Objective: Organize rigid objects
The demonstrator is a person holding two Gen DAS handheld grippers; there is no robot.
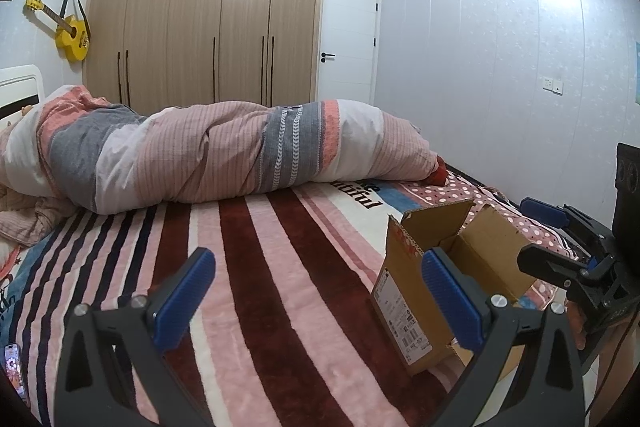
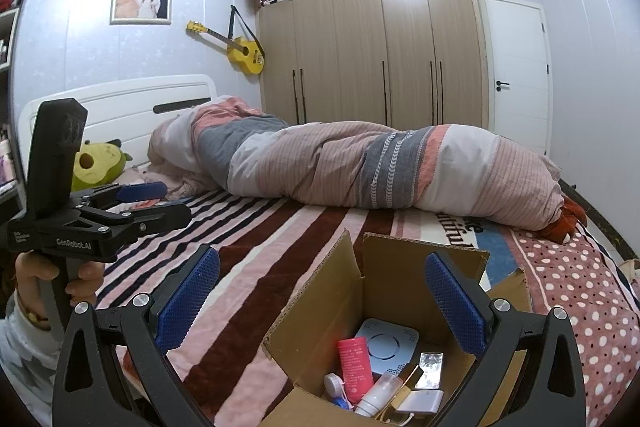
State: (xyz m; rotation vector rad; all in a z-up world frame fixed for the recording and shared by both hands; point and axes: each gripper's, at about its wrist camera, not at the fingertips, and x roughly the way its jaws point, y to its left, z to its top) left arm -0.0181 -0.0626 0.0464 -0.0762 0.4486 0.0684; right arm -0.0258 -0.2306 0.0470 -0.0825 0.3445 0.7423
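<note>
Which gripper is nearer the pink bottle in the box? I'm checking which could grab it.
Right. The right gripper hovers open directly above the box, over the pink bottle; the left gripper is off beside the box.

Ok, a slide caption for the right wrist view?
Open right hand-held gripper poised above the cardboard box of small items on the striped bed.

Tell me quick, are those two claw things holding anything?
Left gripper: open, holding nothing, over the bed.
Right gripper: open, holding nothing, above the cardboard box.
</note>
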